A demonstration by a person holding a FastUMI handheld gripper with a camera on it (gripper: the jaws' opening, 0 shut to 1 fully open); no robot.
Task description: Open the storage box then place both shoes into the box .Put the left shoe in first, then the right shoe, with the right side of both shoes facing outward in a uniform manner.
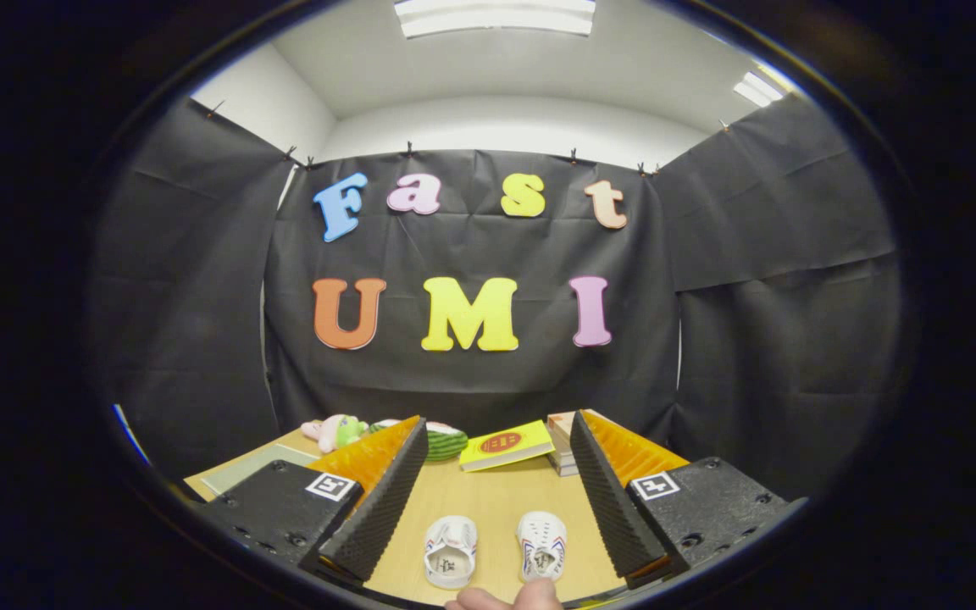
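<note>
My gripper [492, 508] hangs wide, holding nothing, framing both shoes: left shoe [450, 552], right shoe [542, 546], paired on the table [496, 500] for ordered pickup.

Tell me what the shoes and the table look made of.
Shoes, between the open tool's fingers: likely white canvas or cloth, matte, with laces and coloured side stripes; soles can't be judged. Table: light wood or wood-look laminate, smooth, faintly grained.

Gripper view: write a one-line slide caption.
Open gripper above a wooden table, a pair of small white shoes between its fingers.
</note>
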